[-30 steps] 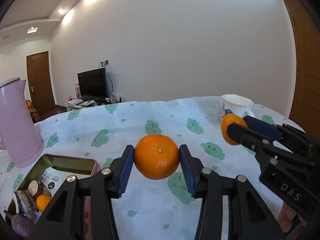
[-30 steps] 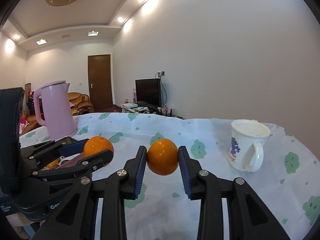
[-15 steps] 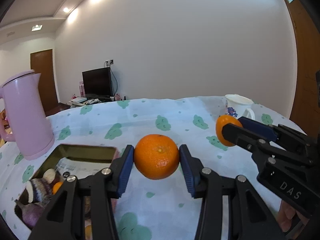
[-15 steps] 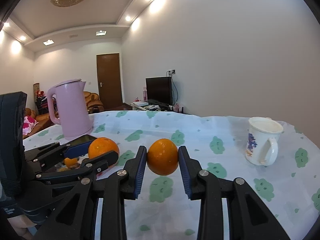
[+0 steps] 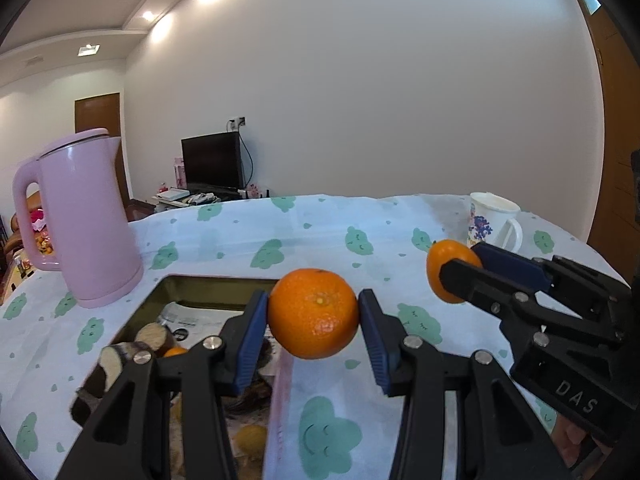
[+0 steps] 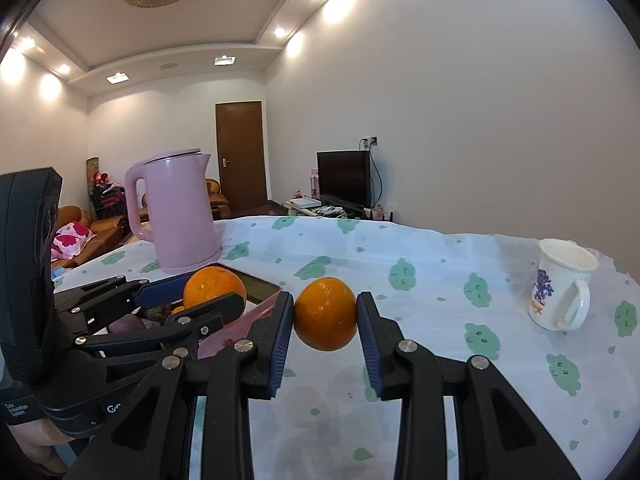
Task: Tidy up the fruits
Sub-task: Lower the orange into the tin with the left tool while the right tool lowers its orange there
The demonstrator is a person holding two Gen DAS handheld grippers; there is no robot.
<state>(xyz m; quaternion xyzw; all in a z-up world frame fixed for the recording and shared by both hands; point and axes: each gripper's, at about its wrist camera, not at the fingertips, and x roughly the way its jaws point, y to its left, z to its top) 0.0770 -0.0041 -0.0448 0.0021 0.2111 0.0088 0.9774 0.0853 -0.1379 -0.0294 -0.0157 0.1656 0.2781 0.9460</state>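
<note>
Oranges being held in the air over the cloth-covered table [image 5: 248, 236]: left gripper [image 5: 313, 317] clamping one orange [image 5: 313, 313] by the tin's [image 5: 208, 285] right edge, right gripper [image 6: 325, 317] clamping another orange [image 6: 325, 314] beside it.

Left tool [image 5: 313, 314] and right tool [image 6: 325, 314] side by side, each clamped on fruit.

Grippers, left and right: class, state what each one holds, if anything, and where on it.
Left gripper clamps an orange across its sides; right gripper clamps another orange likewise.
</note>
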